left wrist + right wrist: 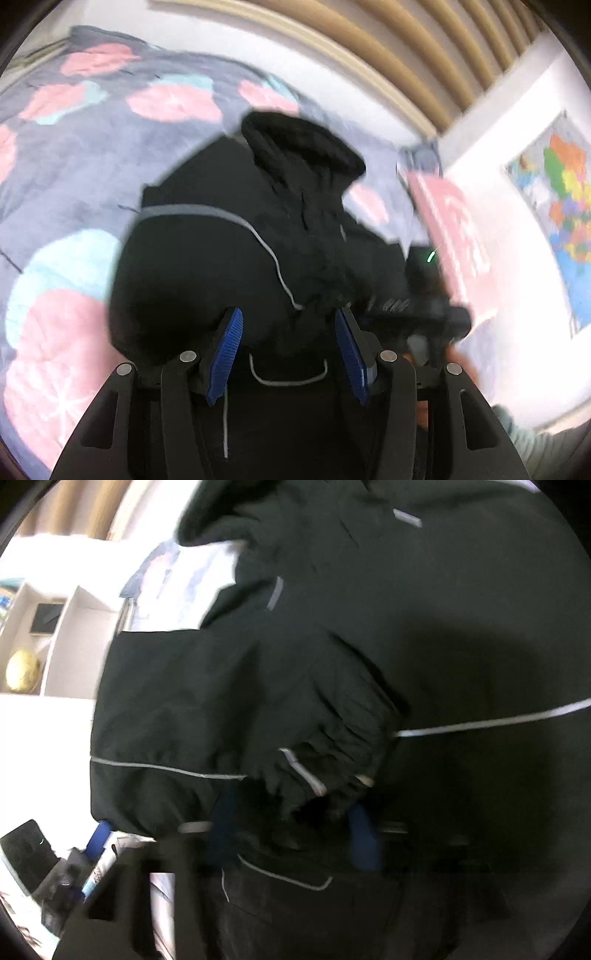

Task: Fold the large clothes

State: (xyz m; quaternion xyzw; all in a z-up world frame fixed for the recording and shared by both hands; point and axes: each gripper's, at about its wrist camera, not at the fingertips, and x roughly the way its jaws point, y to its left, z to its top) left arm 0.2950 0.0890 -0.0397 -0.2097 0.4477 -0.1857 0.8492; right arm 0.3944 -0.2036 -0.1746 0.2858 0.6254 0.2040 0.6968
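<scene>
A black jacket (221, 266) with thin grey piping lies bunched on the bed, its hood (303, 144) at the far end. My left gripper (288, 325) is open, its blue pads (229, 350) either side of the jacket's near edge. The right gripper (436, 321) shows in this view at the jacket's right side, blurred. In the right wrist view the jacket (369, 646) fills the frame, with a gathered cuff (332, 753) just ahead of my right gripper (295, 823). Its blue pads (364, 842) stand apart with dark cloth between them.
The bed has a grey-purple quilt (74, 155) with pink and teal blotches. A pink pillow (454, 236) lies at the right, by a white wall with a map (561, 206). A slatted headboard (406, 55) is behind. White shelves (55, 635) stand left in the right wrist view.
</scene>
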